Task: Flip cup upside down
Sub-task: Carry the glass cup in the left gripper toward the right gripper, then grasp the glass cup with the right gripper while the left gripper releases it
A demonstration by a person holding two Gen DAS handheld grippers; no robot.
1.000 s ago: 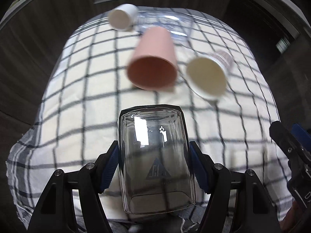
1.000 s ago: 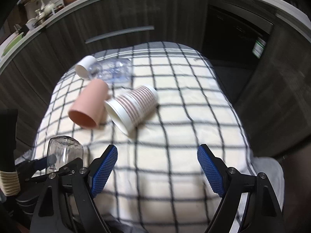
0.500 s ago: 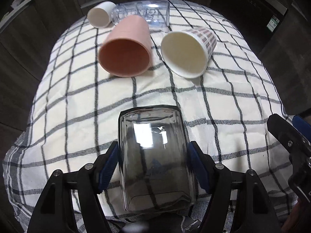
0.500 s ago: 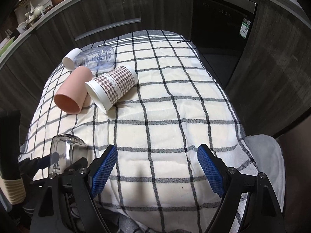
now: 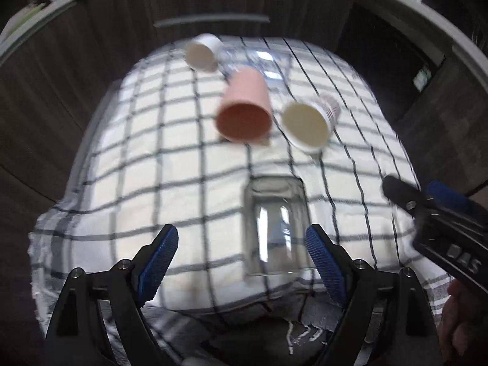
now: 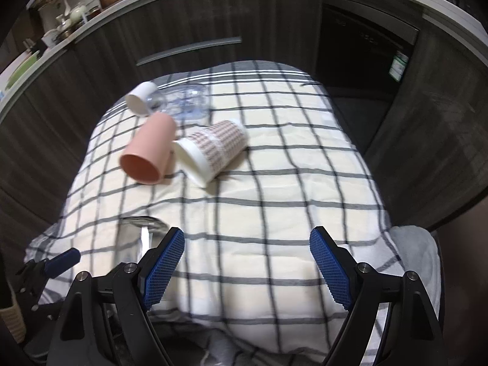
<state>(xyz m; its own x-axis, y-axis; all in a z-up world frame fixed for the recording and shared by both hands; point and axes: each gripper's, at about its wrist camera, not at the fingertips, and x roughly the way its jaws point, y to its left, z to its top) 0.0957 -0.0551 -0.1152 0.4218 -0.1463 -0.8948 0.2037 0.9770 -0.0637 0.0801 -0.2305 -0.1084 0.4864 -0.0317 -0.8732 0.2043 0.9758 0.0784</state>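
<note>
Both our jaw pairs stand wide, gripping nothing. Our glass cup [image 5: 276,228] stands upside down on the checked cloth [image 5: 183,164], just beside the left gripper's [image 5: 241,259] right finger, between its fingers. Farther off lie a pink cup [image 5: 244,109] and a patterned paper cup [image 5: 309,123].

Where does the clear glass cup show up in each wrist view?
Left wrist: clear glass cup at lower centre, standing between the open left gripper's fingers.
Right wrist: lower left, partly behind a finger.
Shared landmark: pink plastic cup lying on its side.
</note>
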